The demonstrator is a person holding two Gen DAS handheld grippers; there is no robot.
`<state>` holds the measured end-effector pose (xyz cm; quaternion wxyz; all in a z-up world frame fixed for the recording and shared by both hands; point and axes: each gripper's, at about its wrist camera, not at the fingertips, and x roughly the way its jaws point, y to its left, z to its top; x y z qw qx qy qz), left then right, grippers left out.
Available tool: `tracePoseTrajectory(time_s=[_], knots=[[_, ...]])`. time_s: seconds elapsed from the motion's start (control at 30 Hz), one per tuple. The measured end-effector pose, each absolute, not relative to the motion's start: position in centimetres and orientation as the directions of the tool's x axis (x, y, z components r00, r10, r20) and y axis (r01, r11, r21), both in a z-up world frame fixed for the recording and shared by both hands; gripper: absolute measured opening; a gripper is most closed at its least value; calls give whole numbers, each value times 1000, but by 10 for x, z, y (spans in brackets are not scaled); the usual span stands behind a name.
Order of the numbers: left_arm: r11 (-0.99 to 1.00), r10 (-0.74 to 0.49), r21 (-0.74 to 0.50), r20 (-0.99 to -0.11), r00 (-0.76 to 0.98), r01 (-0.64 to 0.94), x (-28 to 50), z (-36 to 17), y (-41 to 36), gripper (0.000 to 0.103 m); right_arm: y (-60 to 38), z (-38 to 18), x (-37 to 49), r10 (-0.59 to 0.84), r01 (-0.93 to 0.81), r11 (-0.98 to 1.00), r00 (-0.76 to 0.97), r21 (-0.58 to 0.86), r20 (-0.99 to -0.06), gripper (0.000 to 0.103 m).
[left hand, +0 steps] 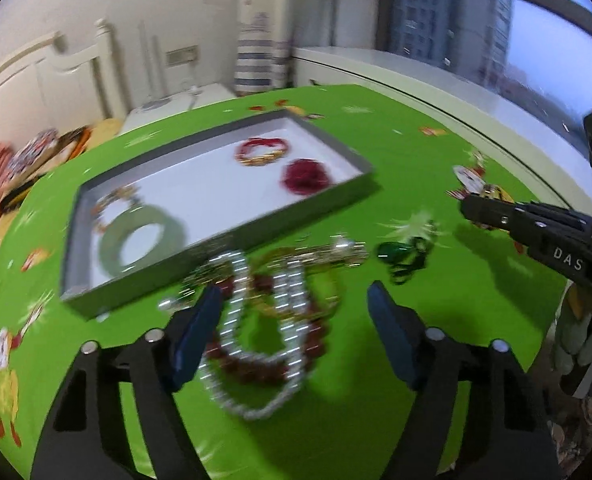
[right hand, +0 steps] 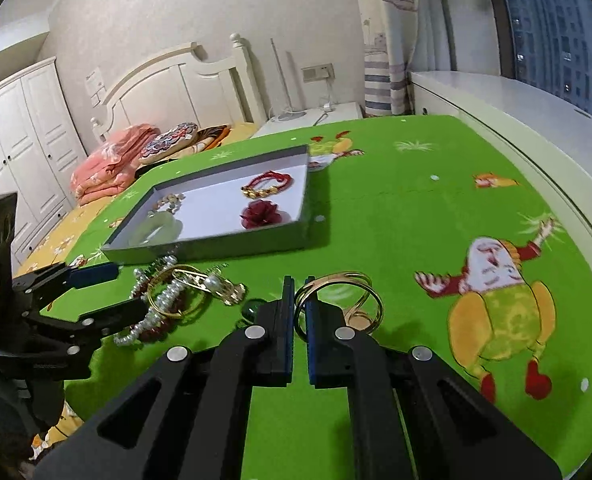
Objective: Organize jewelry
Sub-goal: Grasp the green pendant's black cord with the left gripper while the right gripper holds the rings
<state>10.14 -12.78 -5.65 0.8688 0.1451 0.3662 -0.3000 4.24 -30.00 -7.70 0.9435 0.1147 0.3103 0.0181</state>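
Note:
A grey tray [left hand: 216, 242] with a white floor lies on the green tablecloth. It holds a green jade bangle [left hand: 142, 240], a red cord bracelet [left hand: 262, 152], a dark red flower [left hand: 306, 176] and a beaded bracelet [left hand: 116, 200]. In front of it is a tangled pile with a pearl strand [left hand: 236, 308], dark red beads and a gold bangle. My left gripper [left hand: 294, 292] stands open around this pile. A green pendant [left hand: 392, 250] lies to the right. In the right wrist view my right gripper [right hand: 299, 286] is shut on a gold wire bangle [right hand: 360, 284], just above the cloth. The same view shows the left gripper [right hand: 130, 288] at the pile [right hand: 168, 300] and the tray [right hand: 216, 246] behind.
A white window ledge [right hand: 496, 108] runs along the table's right edge. A bed with folded blankets [right hand: 108, 160] stands behind the table on the left. A gloved hand [left hand: 588, 344] holds the right gripper. The cloth to the right of the bangle bears only printed figures.

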Motion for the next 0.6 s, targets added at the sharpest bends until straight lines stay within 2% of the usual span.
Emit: tracePoseTrajectory(time_s=[0.07, 0.33, 0.4, 0.43, 0.6], knots=[[741, -430, 53, -728, 534, 669, 97, -59, -146, 59, -305, -80, 38, 105, 43, 971, 805, 234, -584, 6], [632, -473, 58, -761, 443, 773, 97, -70, -208, 54, -322, -86, 25, 109, 63, 961, 809, 271, -577, 6], [626, -454, 75, -774, 442, 776, 99, -76, -218, 46, -325, -86, 23, 110, 66, 959, 811, 276, -574, 6], [623, -446, 71, -786, 428, 779, 100, -81, -223, 39, -327, -87, 22, 111, 66, 958, 812, 279, -573, 6], [625, -440, 75, -789, 429, 777, 98, -90, -226, 29, -333, -88, 17, 115, 66, 955, 816, 289, -567, 6]])
